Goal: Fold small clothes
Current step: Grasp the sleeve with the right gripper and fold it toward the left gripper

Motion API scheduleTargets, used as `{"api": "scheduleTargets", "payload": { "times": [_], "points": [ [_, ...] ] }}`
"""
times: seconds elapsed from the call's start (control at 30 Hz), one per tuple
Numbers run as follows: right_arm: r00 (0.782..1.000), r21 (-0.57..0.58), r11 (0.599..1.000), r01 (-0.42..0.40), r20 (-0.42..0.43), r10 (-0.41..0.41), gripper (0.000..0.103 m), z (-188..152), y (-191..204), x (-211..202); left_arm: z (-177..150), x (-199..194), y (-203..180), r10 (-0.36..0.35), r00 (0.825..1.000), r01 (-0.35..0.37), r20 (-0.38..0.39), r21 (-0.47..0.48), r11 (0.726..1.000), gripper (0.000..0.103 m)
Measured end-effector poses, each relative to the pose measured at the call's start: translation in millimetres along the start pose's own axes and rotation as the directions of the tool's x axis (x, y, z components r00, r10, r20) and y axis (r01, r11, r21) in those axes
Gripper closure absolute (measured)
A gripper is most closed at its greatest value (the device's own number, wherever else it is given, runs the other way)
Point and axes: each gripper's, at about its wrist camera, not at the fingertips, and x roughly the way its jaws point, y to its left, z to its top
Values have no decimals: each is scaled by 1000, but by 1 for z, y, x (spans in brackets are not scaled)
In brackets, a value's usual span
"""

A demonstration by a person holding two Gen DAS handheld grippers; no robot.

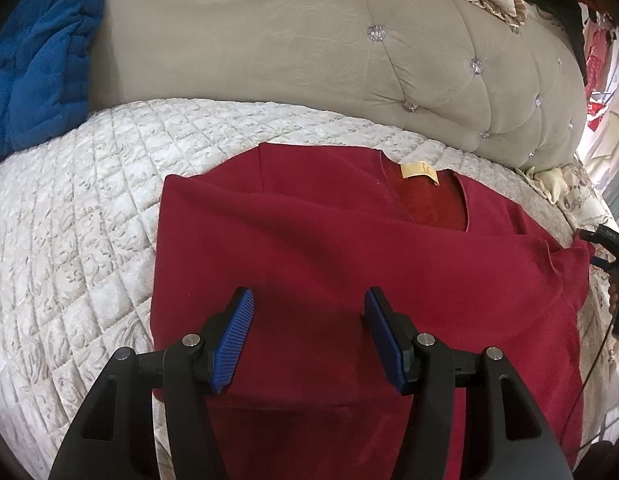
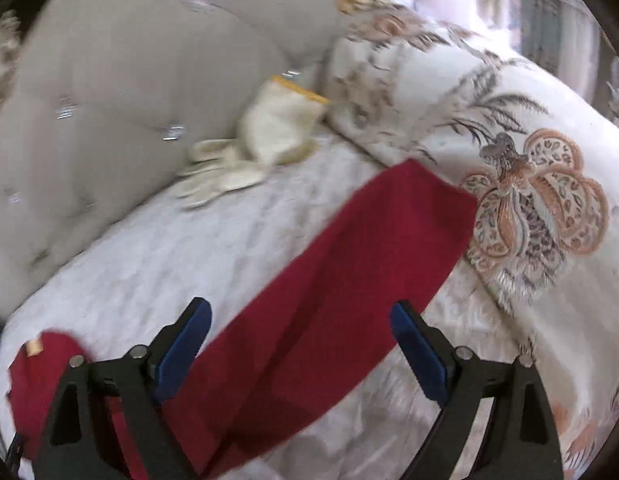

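Holding both grippers wide apart and empty, I am working on the sleeve step of the fold, as I judge it. My left gripper (image 1: 309,338) is hovering over the lower middle of the red shirt (image 1: 349,260), with nothing between its blue pads (image 1: 235,340); whether they touch the cloth, I cannot tell. The shirt is lying flat on the quilted bed cover (image 1: 77,208), collar and yellow label (image 1: 419,171) pointing to the padded headboard (image 1: 269,40), and its left side looks already folded inward. My right gripper (image 2: 301,344) is also spread wide, and the right sleeve (image 2: 349,264) is running out between its fingers toward the patterned pillow (image 2: 529,200). This view is blurred. I think the next move is asking me to close on this sleeve and bring it across the body. White gloves (image 2: 245,156) are lying farther away, well apart from the shirt.
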Motion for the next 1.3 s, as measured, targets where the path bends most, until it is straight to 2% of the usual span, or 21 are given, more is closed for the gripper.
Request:
{"api": "scheduleTargets", "payload": {
  "times": [0.07, 0.17, 0.23, 0.33, 0.43, 0.5, 0.63, 0.77, 0.83, 0.97, 1.2, 1.3],
  "points": [
    [1000, 0, 1000, -15, -8, 15, 34, 5, -2, 13, 0, 1, -1, 6, 1000, -6, 1, 8, 1000, 67],
    [999, -49, 999, 17, 36, -15, 78, 6, 3, 14, 1, 3, -1, 15, 1000, -15, 3, 17, 1000, 67],
    [998, -55, 998, -26, 62, 29, 96, 7, 6, 2, 2, 2, 0, 12, 1000, -12, 4, 11, 1000, 67],
    [983, -94, 987, -133, 114, 144, 96, 6, 15, -33, 4, -2, 5, 1, 1000, 0, 12, -19, 1000, 67],
    [960, -166, 960, -224, 134, 247, 96, 6, 35, -67, 6, -9, 9, 3, 999, -1, 37, -50, 999, 67],
    [936, -227, 931, -286, 140, 322, 96, 4, 54, -86, 8, -14, 13, 6, 999, -3, 54, -68, 998, 67],
    [893, -356, 853, -382, 95, 440, 96, -15, 107, -121, 11, -22, 19, 3, 996, 6, 84, -99, 995, 67],
    [851, -474, 750, -461, 5, 526, 96, -48, 174, -139, 14, -30, 23, -2, 994, 14, 107, -112, 994, 67],
    [830, -520, 697, -493, -42, 556, 96, -67, 204, -141, 15, -33, 25, -7, 993, 21, 117, -117, 993, 67],
    [804, -569, 626, -534, -113, 583, 96, -97, 250, -141, 18, -38, 28, -10, 992, 26, 130, -123, 992, 67],
    [768, -582, 543, -605, -246, 592, 96, -149, 290, -129, 20, -43, 29, -25, 989, 45, 147, -132, 990, 67],
    [772, -608, 512, -607, -297, 562, 96, -179, 299, -118, 20, -44, 28, -64, 987, 84, 147, -138, 987, 67]
  ]
}}
